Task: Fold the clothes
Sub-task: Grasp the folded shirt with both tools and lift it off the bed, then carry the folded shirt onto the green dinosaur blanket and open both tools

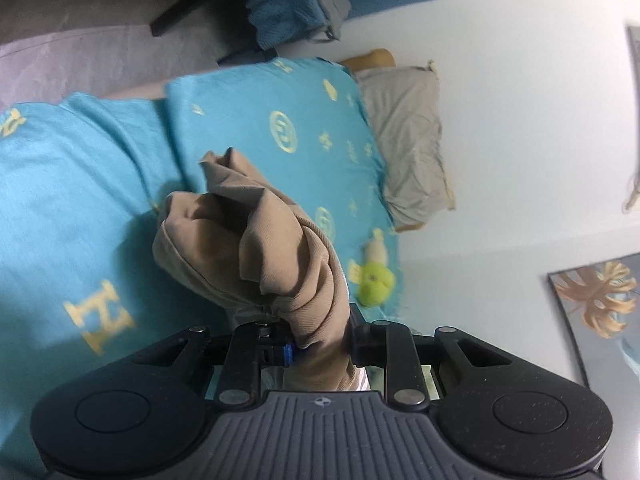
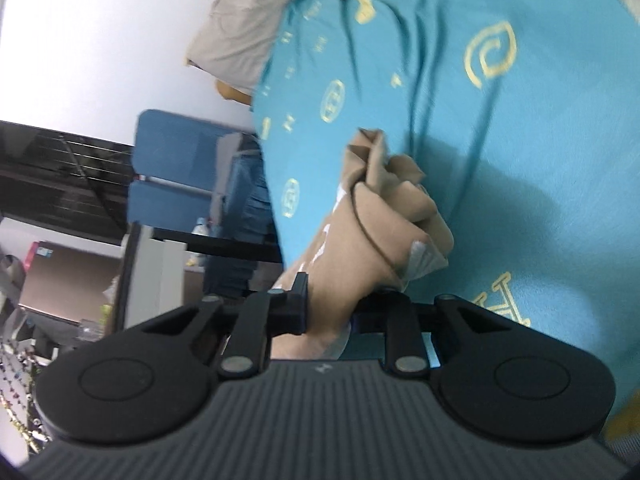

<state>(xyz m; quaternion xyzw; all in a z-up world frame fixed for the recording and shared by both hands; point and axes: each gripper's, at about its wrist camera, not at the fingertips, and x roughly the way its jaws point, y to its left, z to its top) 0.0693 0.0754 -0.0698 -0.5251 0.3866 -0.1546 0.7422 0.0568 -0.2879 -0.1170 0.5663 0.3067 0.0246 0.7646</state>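
Looking along the left gripper (image 1: 320, 340), its jaws pinch a bunch of tan garment (image 1: 260, 240) right at the tips — the cloth rises forward and away from the tool, its long run following the fingers, over the turquoise bedspread (image 1: 80, 200).

From the right wrist, the right gripper (image 2: 330, 312) likewise clamps a gathered tan fold (image 2: 372, 216), which also extends straight ahead above the bedspread. Neither hand looks nearer; judging by this, spreading apart comes next.

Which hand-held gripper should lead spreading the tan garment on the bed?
Neither clearly: left hand-held gripper and right hand-held gripper both clamp bunched tan garment above the turquoise bedspread.
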